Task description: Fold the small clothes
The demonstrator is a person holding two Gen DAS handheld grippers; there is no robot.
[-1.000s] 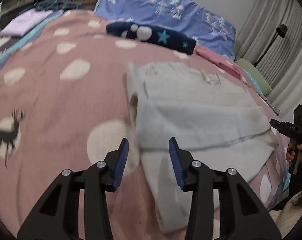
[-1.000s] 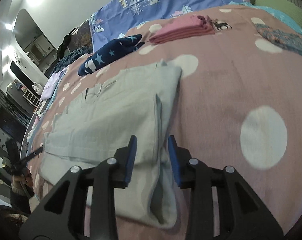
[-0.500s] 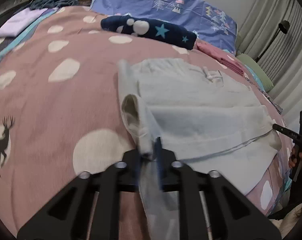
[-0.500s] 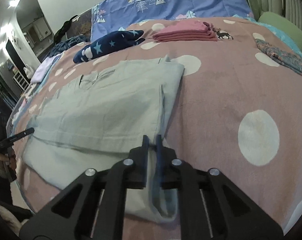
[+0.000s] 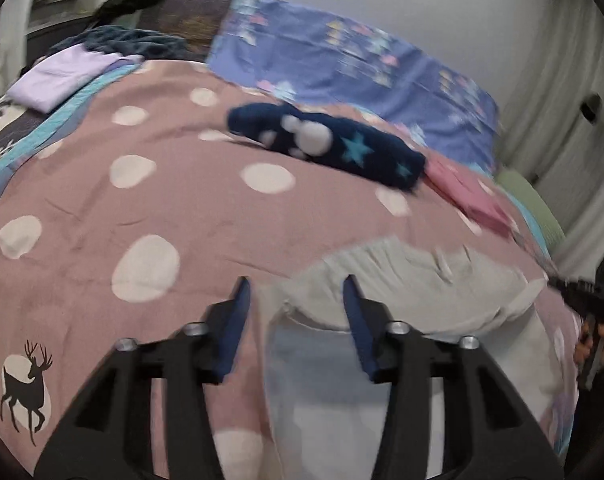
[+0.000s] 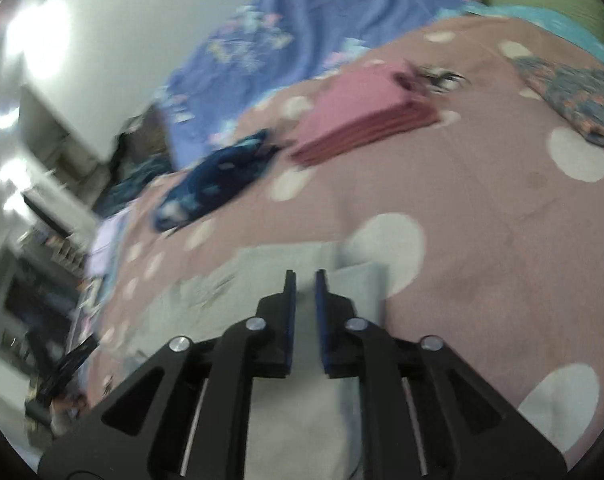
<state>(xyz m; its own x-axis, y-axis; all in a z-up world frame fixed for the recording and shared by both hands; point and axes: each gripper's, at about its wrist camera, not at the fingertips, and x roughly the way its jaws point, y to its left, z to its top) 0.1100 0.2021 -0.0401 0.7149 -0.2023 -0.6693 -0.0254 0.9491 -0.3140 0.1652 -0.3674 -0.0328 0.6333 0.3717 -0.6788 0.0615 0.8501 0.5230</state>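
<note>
pale grey garment (image 5: 402,276) folded, rumpled on pink dotted blanket (image 5: 174,184), both jaws opening, released

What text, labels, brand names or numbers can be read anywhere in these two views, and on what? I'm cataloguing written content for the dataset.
None: no readable word, number or brand in either view.
Pink blanket: white dots and a deer silhouette, no lettering.
Navy garment: stars and white blobs only.
Blue pillowcase: blurred motifs, no legible text.
Grey garment: a small mark near its far edge, too blurred to read.
</note>
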